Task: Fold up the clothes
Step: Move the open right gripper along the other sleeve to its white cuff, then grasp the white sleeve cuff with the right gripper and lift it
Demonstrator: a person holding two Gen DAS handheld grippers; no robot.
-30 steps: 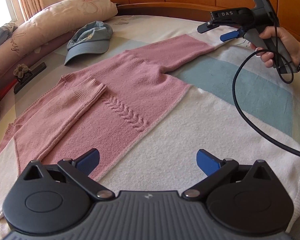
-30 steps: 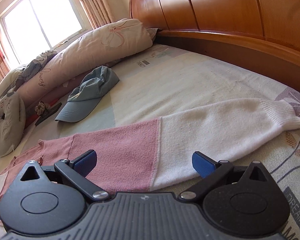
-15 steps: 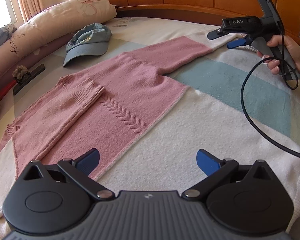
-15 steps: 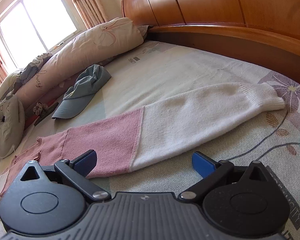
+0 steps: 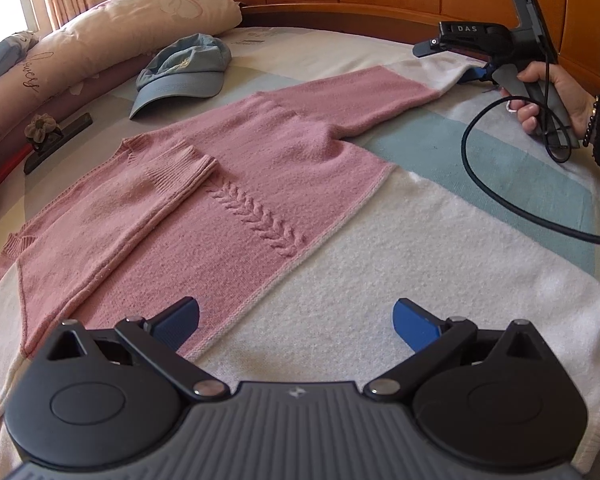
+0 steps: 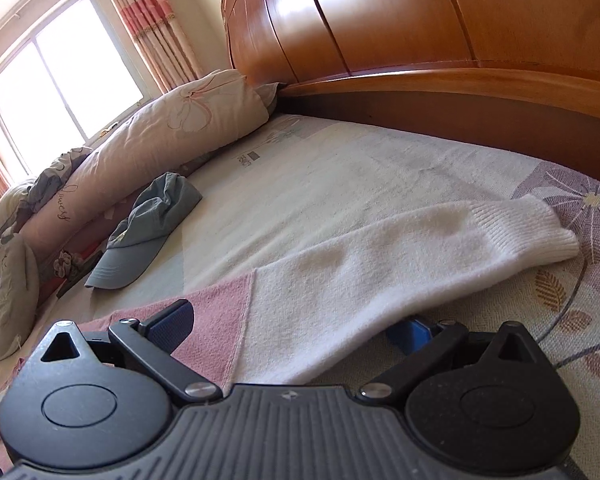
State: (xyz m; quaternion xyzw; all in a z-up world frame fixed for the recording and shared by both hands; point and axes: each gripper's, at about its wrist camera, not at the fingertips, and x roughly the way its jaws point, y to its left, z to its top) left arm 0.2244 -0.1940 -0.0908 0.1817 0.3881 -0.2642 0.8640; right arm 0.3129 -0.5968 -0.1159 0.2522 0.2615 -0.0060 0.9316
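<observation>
Sweater (image 5: 236,184) flat under spread left tool (image 5: 296,318); white cuff (image 6: 528,228) only in right view, right tool (image 6: 296,330) agape astride sleeve.

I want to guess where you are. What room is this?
Most likely a bedroom: the sweater lies on a bed with a wooden headboard, pillows and a curtained window.

Sweater (image 5: 268,184): pink upper body with raised cable pattern, white lower body and sleeve end (image 6: 420,248). Cap (image 5: 184,72): faded blue. Bedsheet (image 5: 500,168): pale blocks, teal band, purple floral print. Headboard (image 6: 420,20): orange wood.
</observation>
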